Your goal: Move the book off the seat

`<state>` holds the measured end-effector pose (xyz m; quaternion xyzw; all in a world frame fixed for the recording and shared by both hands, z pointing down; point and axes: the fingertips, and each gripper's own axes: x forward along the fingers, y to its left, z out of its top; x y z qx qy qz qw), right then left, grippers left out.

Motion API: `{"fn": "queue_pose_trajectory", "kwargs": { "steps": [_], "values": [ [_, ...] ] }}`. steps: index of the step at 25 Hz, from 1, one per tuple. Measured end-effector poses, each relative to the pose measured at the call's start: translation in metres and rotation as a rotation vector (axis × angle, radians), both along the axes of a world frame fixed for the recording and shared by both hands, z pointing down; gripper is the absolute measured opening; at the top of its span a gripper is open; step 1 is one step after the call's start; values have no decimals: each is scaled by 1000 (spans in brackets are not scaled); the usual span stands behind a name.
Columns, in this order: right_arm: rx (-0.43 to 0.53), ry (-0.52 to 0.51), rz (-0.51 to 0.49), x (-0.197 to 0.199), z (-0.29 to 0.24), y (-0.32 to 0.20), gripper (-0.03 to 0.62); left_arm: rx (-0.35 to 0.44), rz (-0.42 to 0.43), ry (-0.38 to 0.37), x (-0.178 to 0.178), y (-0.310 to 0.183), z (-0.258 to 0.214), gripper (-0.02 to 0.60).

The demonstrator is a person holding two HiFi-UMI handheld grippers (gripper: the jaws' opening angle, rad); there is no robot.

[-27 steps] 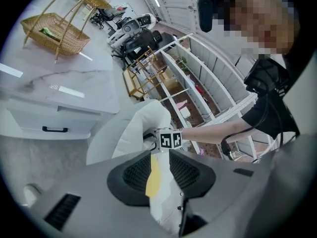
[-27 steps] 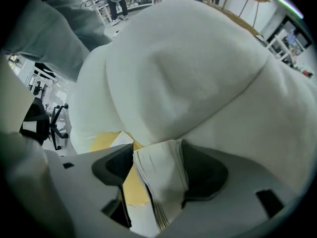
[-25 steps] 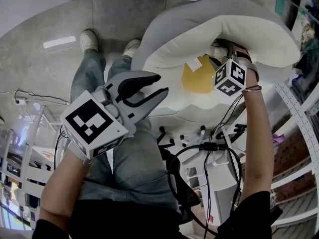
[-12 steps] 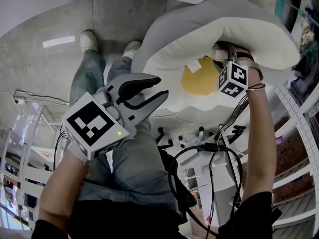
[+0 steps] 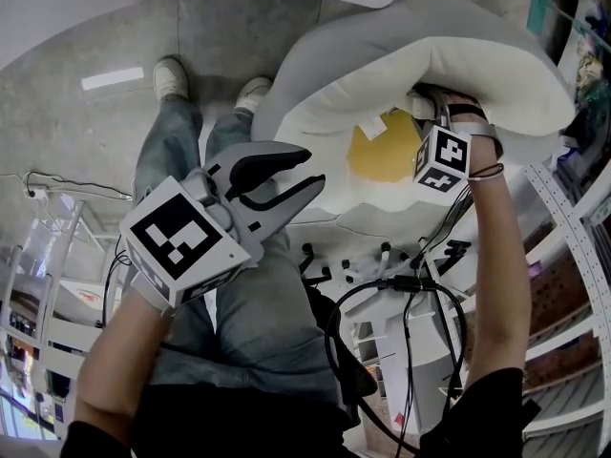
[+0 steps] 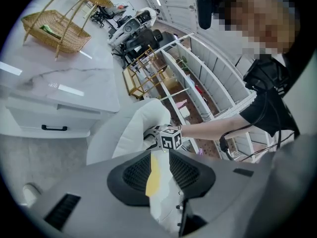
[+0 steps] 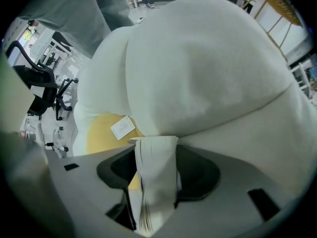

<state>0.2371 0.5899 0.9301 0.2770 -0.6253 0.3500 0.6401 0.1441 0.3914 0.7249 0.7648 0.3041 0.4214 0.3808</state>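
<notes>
Right gripper (image 7: 157, 195): your jaws have just been closing, and they now press the book (image 7: 154, 157) from both sides.
Book: it stands on its edge on the seat (image 5: 325, 113), far right, against the back cushion (image 7: 208, 68).
Left gripper (image 5: 307, 165): your jaws are apart with nothing between them, near left, over your lap.

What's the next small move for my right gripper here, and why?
Probably lift the right gripper straight up a little. Its jaws have just been closing with the book between them, and they seem to press both its sides. The book stands on the yellow seat against the white cushion.
</notes>
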Motion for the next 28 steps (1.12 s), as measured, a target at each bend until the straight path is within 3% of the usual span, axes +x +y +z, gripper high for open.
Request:
{"fn": "queue_pose_trajectory", "kwargs": {
  "steps": [7, 21, 24, 28],
  "values": [
    [6, -1, -69, -13, -13, 11, 189, 0, 13, -1, -4, -1, 0, 98],
    [-3, 79, -29, -34, -37, 44, 176, -7, 70, 10, -23, 0, -7, 98],
    [5, 95, 37, -38, -46, 51, 173, -17, 101, 27, -28, 2, -13, 98],
    [35, 102, 211, -42, -60, 52, 170, -7, 159, 39, -35, 0, -21, 98]
  ]
}}
